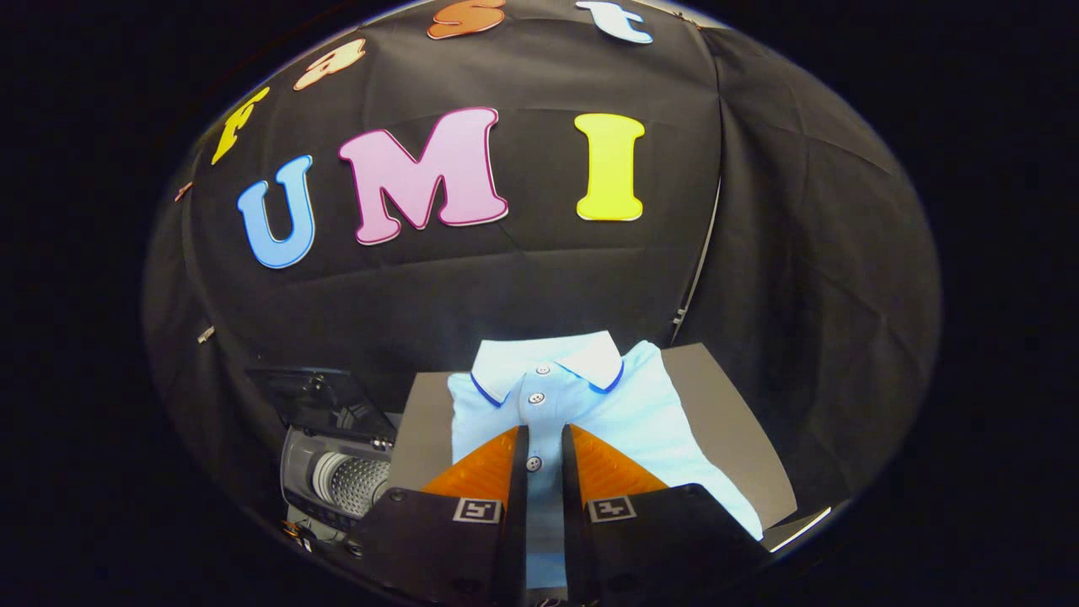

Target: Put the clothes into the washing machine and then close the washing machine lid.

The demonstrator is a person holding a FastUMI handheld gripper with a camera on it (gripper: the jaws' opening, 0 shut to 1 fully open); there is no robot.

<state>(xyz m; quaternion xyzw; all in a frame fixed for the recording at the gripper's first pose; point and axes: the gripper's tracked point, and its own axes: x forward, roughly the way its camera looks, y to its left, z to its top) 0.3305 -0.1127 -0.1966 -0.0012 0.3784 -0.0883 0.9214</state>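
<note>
Shirt [590,413]: light blue polo, folded, lying flat on a grey board [725,421], collar at the far end and the button placket running straight back toward the gripper [544,443]. Its long axis is in line with the fingers, not across them.

Gripper: fingers stand close together with a narrow gap, and the placket with one button shows in that gap. The tips overlie the shirt's middle; whether they touch or pinch the cloth cannot be told from this angle, so grip is unconfirmed.

Washer [337,480]: sits to the left of the board and lower, just beside its near left corner. Drum mouth is visible and the lid [308,396] stands raised behind it, so the opening appears clear to receive.

Judgement: shirt is not yet in the washer. The coming move turns on a leftward carry, since the drum lies to the left of the fingers while the shirt lies dead ahead. A loose hold on one layer could let the fold open in transit.
</note>
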